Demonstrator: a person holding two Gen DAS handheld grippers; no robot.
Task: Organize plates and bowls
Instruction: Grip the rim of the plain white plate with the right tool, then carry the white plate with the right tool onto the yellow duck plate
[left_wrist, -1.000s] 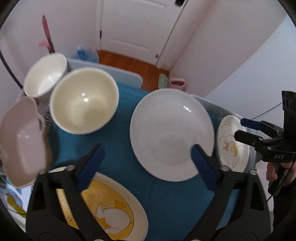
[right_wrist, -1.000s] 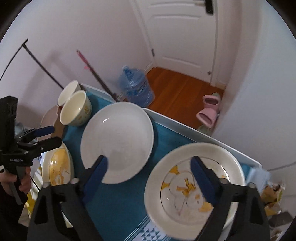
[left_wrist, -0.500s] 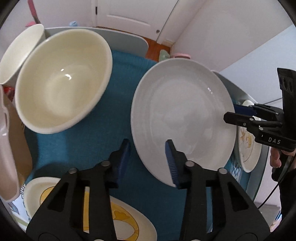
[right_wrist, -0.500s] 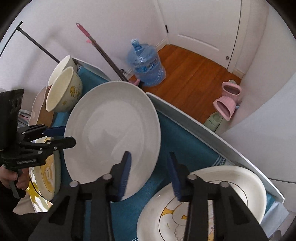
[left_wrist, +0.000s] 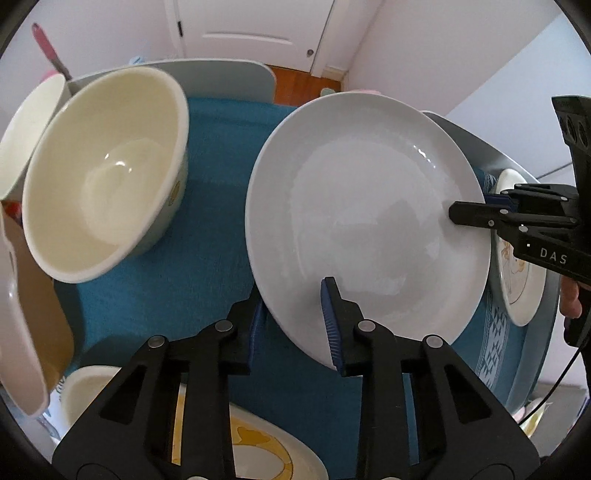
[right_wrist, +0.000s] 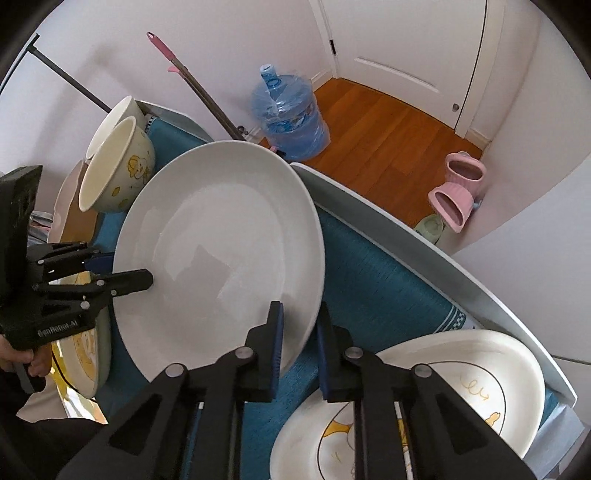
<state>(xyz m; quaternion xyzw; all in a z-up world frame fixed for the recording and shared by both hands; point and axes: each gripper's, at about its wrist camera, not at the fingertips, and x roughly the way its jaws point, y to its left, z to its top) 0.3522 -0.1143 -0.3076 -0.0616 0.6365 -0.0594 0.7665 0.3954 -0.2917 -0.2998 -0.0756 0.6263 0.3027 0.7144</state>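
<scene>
Where legible, right gripper (left_wrist: 476, 206) reads "DAS"

Bowl (left_wrist: 107, 184) left of plate (left_wrist: 365, 221)

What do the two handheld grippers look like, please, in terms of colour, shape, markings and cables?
Both are black, angular plastic. The left gripper and right gripper each have two straight fingers with ribbed blue pads and silver pivot pins. The right's body reads "DAS" in white, the left's "GenRobot.AI". Each has a pistol-style handle, and a thin black cable trails from the right one.
</scene>
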